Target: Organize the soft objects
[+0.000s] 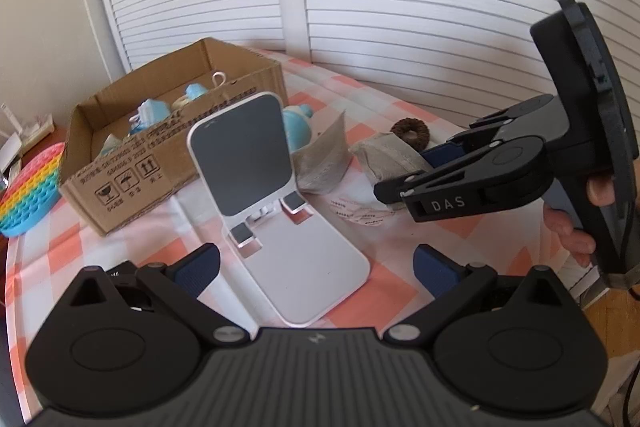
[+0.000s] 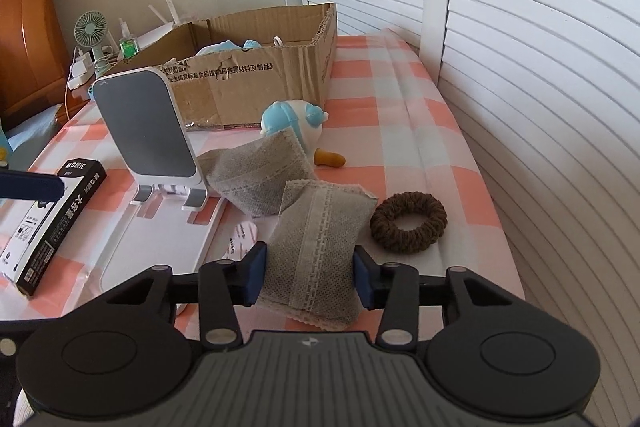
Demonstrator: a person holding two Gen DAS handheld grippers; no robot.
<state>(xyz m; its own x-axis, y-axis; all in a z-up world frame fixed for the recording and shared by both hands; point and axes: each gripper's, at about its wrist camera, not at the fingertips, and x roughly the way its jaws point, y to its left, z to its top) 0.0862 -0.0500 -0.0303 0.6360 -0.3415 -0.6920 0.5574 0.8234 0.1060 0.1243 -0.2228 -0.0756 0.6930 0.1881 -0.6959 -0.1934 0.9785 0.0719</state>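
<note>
A grey fabric sachet lies on the checked tablecloth, and my right gripper has its blue pads against both its sides, closing on it. A second grey sachet lies behind it, next to a blue and white soft toy. A brown scrunchie lies right of the sachets. The open cardboard box holds several blue soft items. My left gripper is open and empty above the white phone stand. In the left wrist view the right gripper reaches onto the sachet.
A white phone stand stands left of the sachets. A black carton lies at the left. A rainbow pop toy lies beside the box. A small fan and a bottle stand behind. Louvred doors border the table's right side.
</note>
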